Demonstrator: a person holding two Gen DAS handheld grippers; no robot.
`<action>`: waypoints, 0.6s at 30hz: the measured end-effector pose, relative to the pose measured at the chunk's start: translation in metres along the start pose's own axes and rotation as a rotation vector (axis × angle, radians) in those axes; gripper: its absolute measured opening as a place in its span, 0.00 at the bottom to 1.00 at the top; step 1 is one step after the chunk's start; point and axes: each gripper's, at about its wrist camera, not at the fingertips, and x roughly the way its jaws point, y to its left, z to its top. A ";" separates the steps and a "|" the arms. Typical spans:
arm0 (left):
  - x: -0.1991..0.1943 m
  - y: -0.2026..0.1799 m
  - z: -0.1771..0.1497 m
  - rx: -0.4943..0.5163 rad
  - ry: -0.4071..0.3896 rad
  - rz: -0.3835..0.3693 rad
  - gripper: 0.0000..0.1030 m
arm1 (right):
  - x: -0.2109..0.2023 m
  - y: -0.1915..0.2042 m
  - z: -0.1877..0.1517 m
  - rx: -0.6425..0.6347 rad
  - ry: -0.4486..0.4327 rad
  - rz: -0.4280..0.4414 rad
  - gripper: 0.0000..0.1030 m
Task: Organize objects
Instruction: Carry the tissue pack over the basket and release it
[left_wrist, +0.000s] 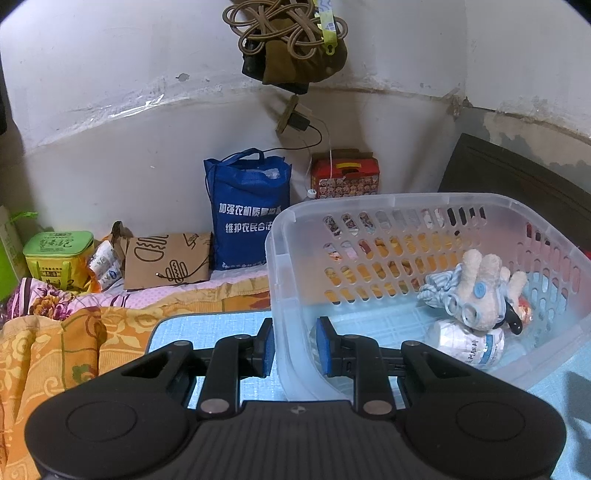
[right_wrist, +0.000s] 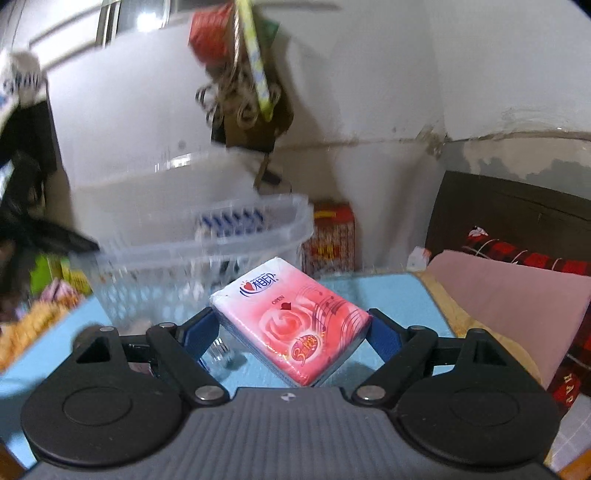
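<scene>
**Two grippers at work: one pinching the basket, one carrying tissues**

Two black grippers with blue pads are showing, one in each wrist view. In the left wrist view, the left gripper (left_wrist: 294, 345) is sitting at lower centre with its fingers drawn narrow, one pad outside and one inside the near wall of the translucent white perforated plastic basket (left_wrist: 391, 202), pinching that wall. The basket is filling the right half of the frame, resting on the light blue tabletop (left_wrist: 207, 328). Inside it, toward the right, a beige plush toy with a blue button (left_wrist: 480, 291) is lying on top of a white bottle with a printed label (left_wrist: 467, 345). Behind, against the wall, a blue fabric tote bag with white lettering (left_wrist: 247, 206) is standing beside a red printed carton (left_wrist: 345, 177).

In the right wrist view, the right gripper (right_wrist: 291, 332) is holding its fingers fairly wide, clamping a pink and white pack of tissues (right_wrist: 291, 321) at centre frame, tilted, above the tabletop. The basket is appearing blurred at left centre, just beyond the pack.
</scene>
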 end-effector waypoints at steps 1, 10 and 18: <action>0.000 0.000 0.000 0.000 0.000 0.001 0.27 | -0.005 -0.001 0.000 0.009 -0.012 0.011 0.85; -0.001 0.000 0.000 0.001 0.000 0.003 0.27 | -0.037 0.021 0.016 0.015 -0.198 0.065 0.85; -0.001 0.000 -0.001 0.004 -0.001 0.007 0.27 | -0.012 0.056 0.053 -0.071 -0.209 0.127 0.85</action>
